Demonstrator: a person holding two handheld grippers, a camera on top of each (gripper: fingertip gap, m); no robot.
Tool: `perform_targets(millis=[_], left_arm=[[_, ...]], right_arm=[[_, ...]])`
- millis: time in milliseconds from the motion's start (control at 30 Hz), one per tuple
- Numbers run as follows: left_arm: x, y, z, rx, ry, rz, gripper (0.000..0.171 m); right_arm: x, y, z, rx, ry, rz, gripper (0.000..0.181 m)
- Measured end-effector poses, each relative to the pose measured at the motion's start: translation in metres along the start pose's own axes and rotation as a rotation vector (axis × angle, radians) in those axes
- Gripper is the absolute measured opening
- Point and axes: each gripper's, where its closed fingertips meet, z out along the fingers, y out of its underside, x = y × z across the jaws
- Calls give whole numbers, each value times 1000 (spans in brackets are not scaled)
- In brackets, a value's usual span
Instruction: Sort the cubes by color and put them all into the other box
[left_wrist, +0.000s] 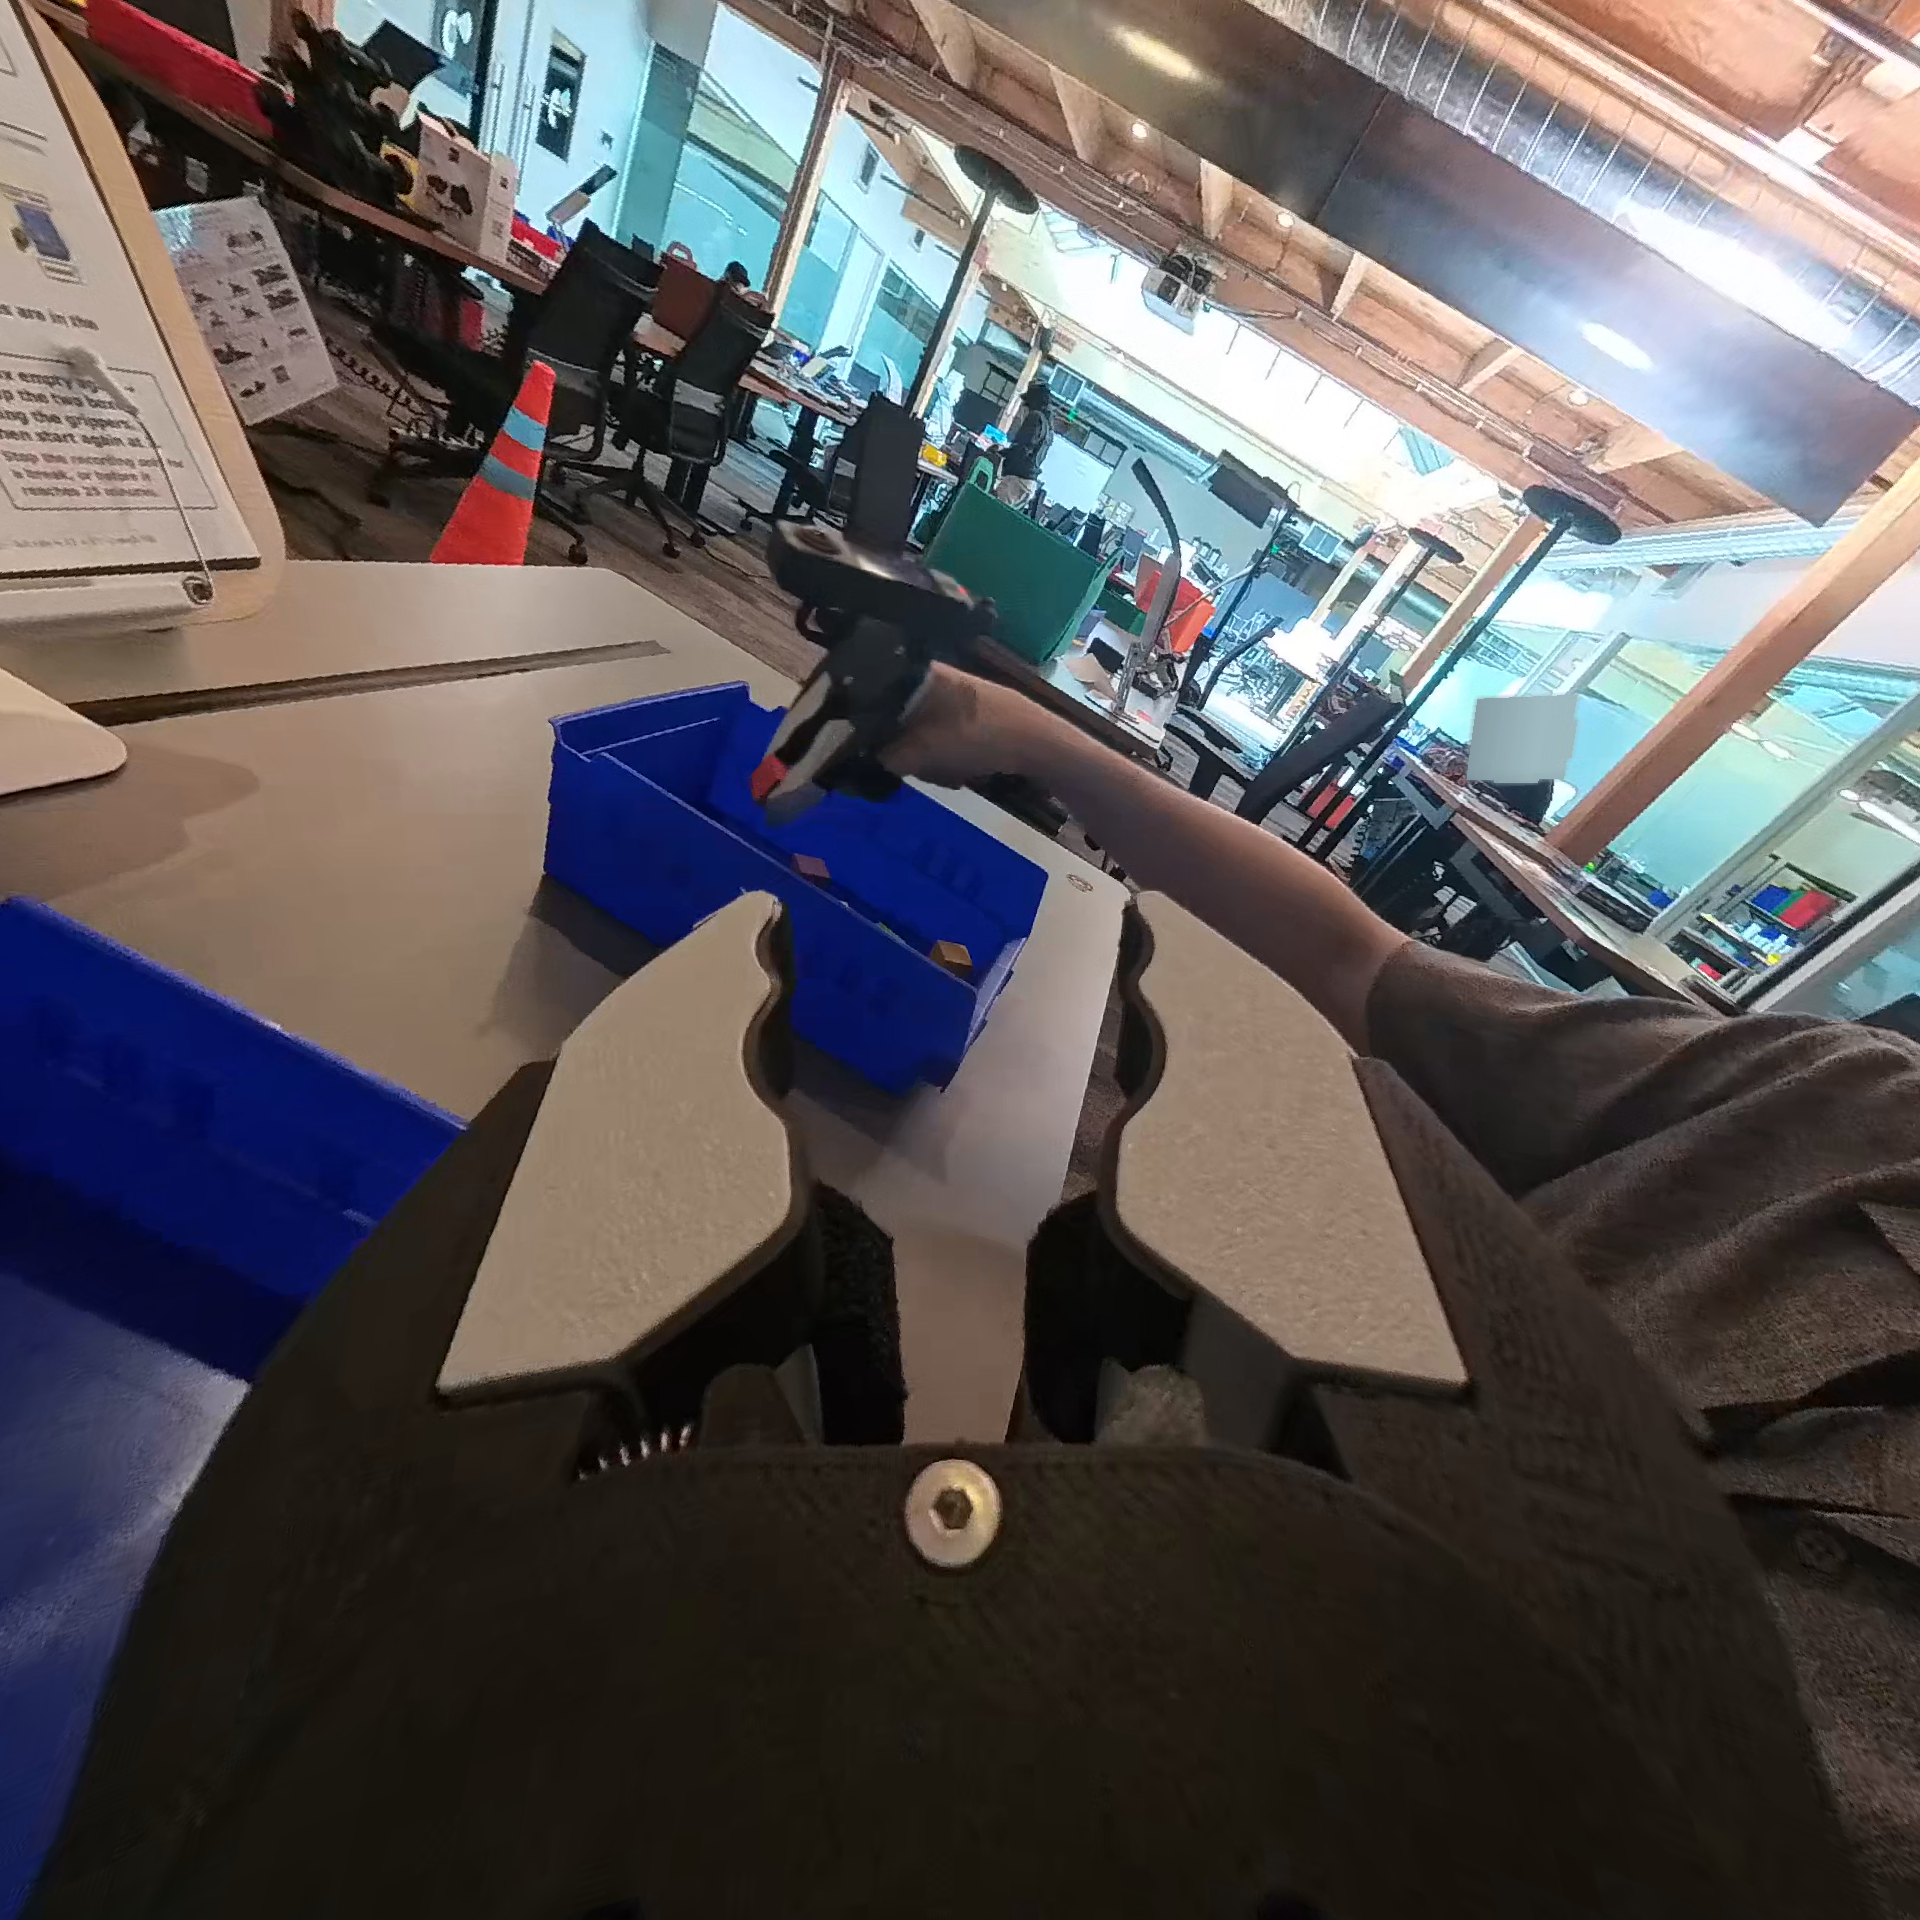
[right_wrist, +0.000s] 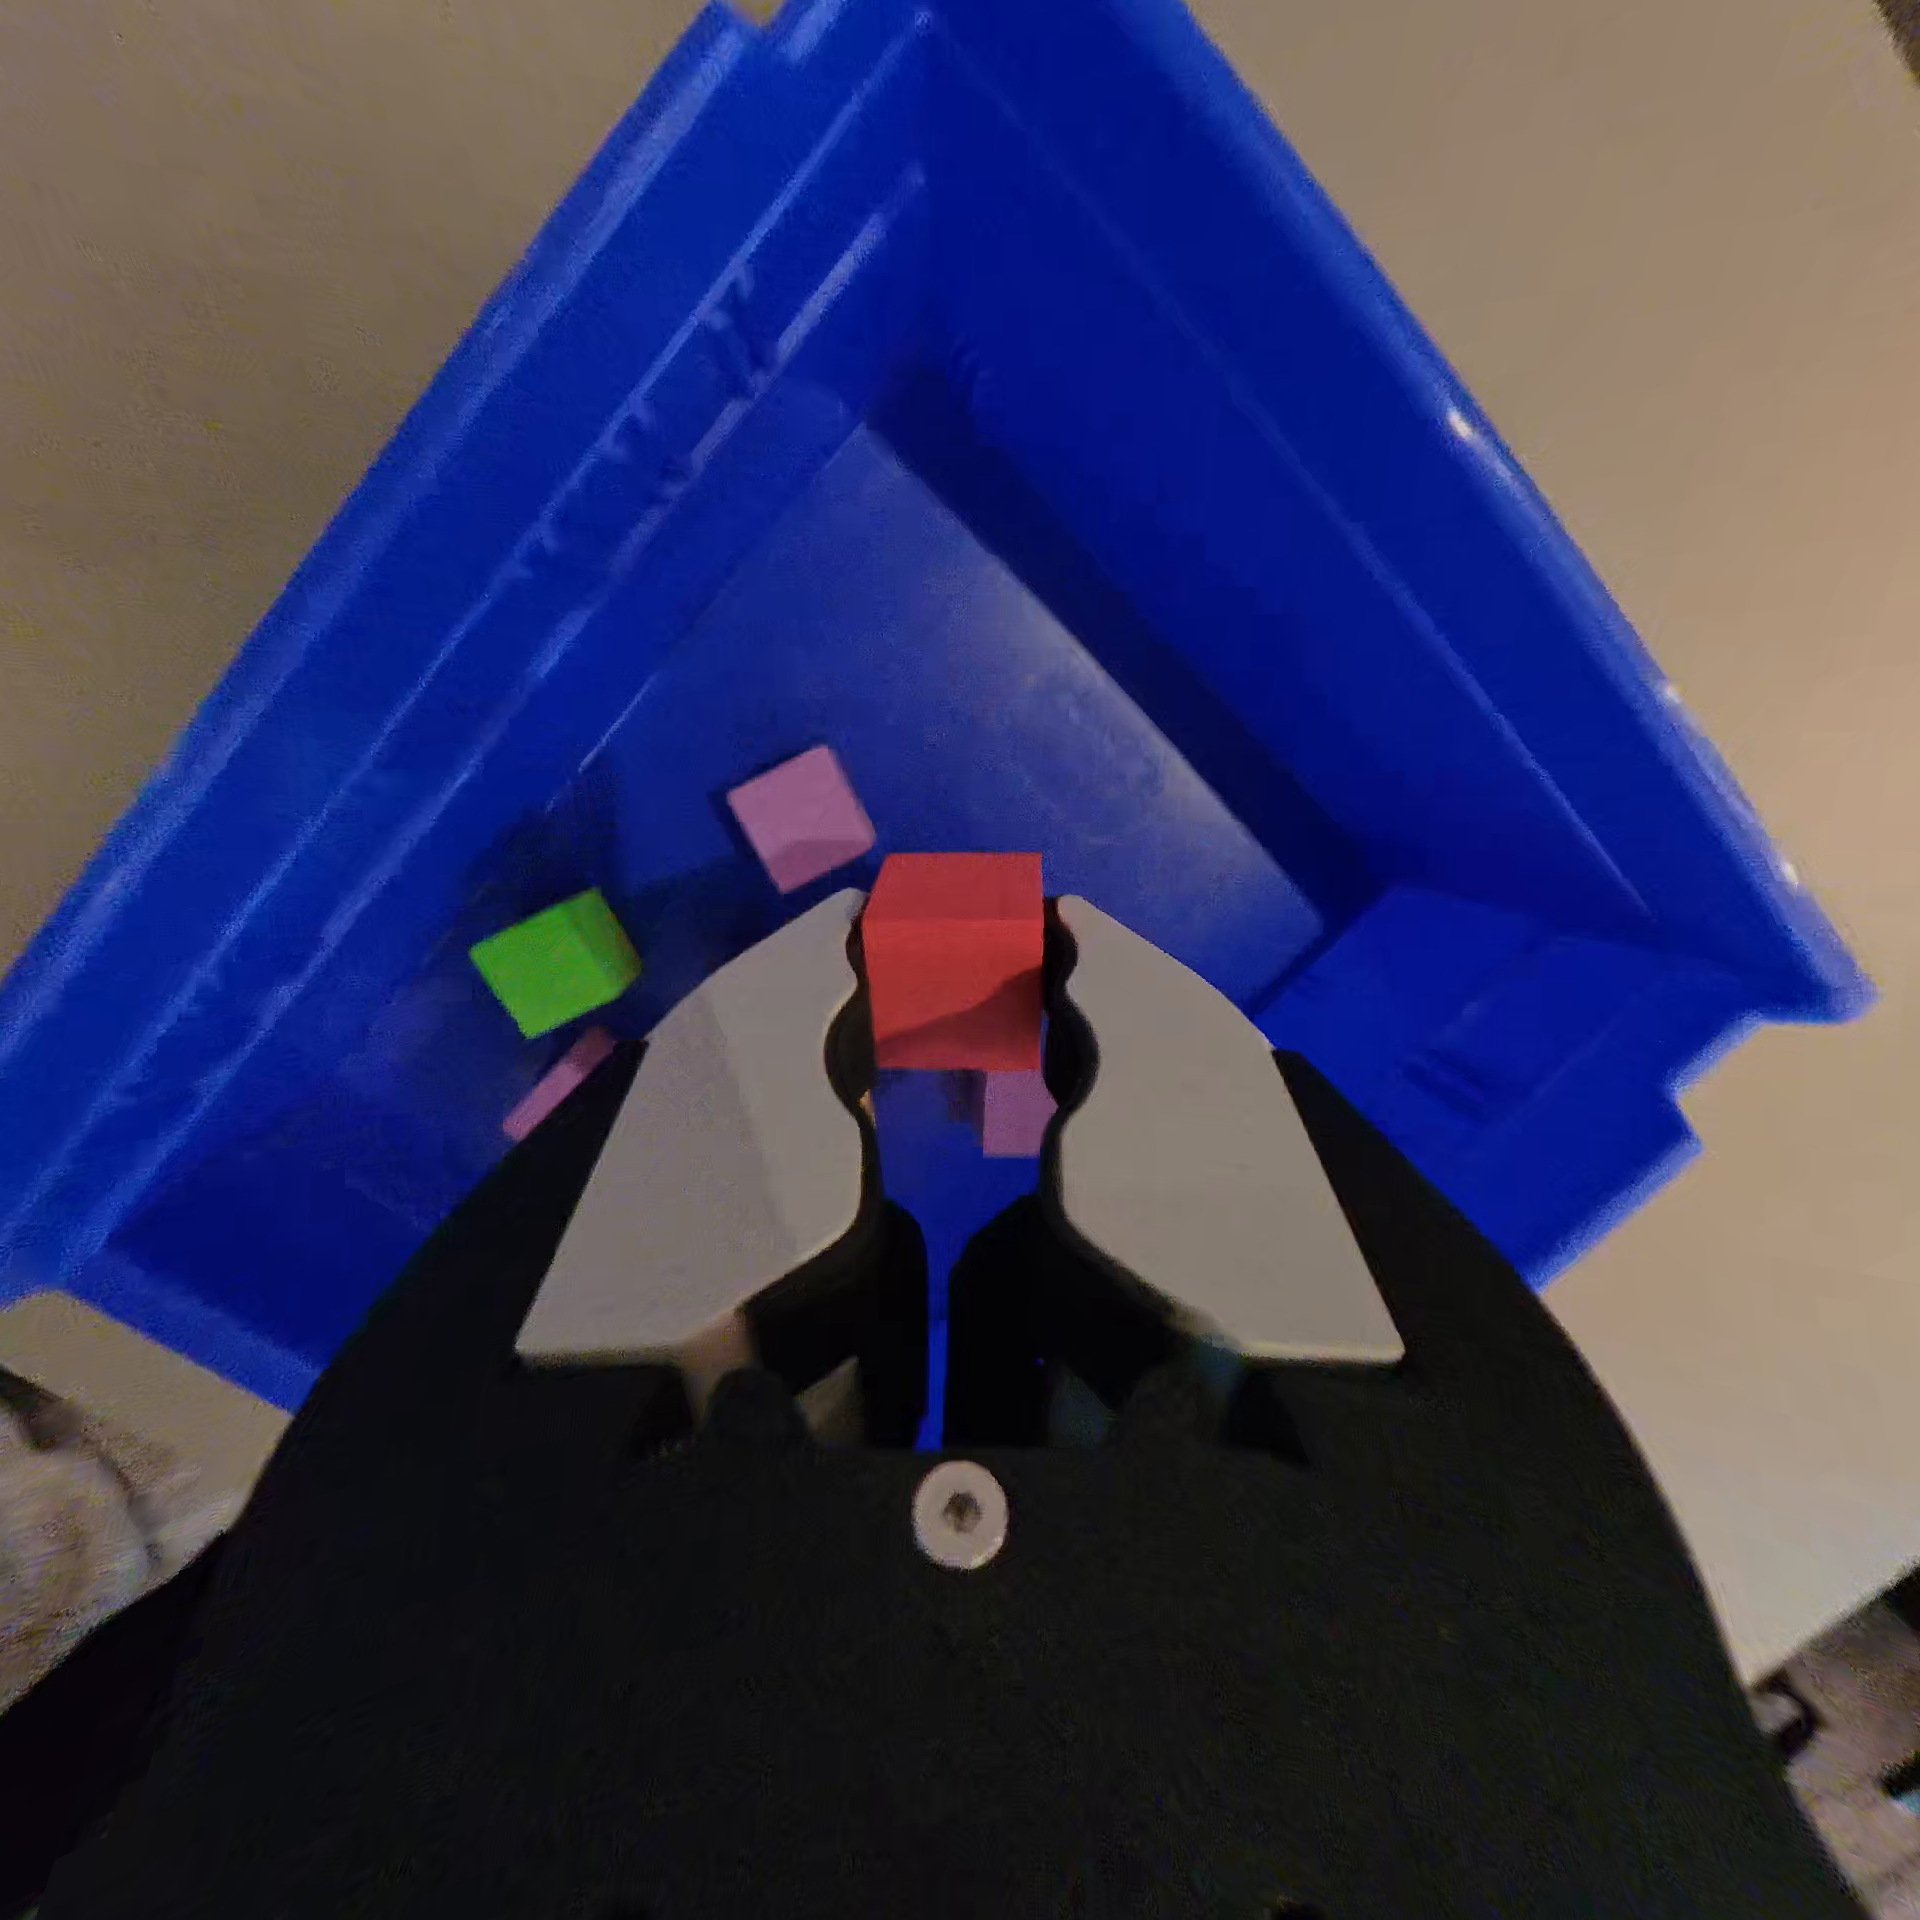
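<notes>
Red is the cube (right_wrist: 954, 956) pinched between the tips of the right hand-held gripper (right_wrist: 956, 925), its jaws drawn narrow against two opposite faces so the block sits square and cannot turn. That gripper hangs above the inside of a blue bin (right_wrist: 1299, 436), pointing down at the floor of it, and in the left wrist view it shows farther off, a person's arm (left_wrist: 1195, 831) reaching in from the right to hold it over the bin's middle.

On the bin floor below lie loose cubes, apart from one another: one green cube (right_wrist: 551, 961) to the left, and three lilac cubes, one (right_wrist: 798, 816) just beyond the held block, one (right_wrist: 1013, 1117) seen through the gap between the fingers, and one (right_wrist: 556, 1081) partly hidden by the left finger. From the left wrist view a tan cube (left_wrist: 951, 956) also shows near the bin's close end. That makes six cubes counted, one of them gripped.

The left hand-held gripper (left_wrist: 951, 925) is spread wide and holds nothing; it hovers over the grey desk (left_wrist: 343, 862), aimed at the same bin, probably kept clear of the reaching arm. A second blue bin (left_wrist: 156, 1132) stands at its left, so two bins in all. Behind the desk are a printed sheet on a stand (left_wrist: 94, 343) and an orange cone (left_wrist: 499, 478).
</notes>
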Motion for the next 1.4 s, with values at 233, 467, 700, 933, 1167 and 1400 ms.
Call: perform_targets(millis=[233, 467, 700, 933, 1167, 1400], left_arm=[[-1, 1, -4, -15, 0, -7, 59], [-1, -1, -8, -14, 3, -7, 58], [-4, 7, -5, -62, -16, -1, 59], [-64, 14, -26, -174, -388, 102, 59], [-151, 33, -46, -527, -760, 289, 63], [-220, 51, -44, -632, -902, 0, 63]], right_arm=[[5, -8, 36, -118, -88, 164, 30], [-3, 12, 56, -250, -130, 181, 30], [-11, 8, 56, -220, -194, 204, 59], [-17, -7, -9, 33, -128, 157, 50], [-67, 2, -67, 343, -71, 75, 39], [-97, 22, -59, 436, -72, 80, 37]])
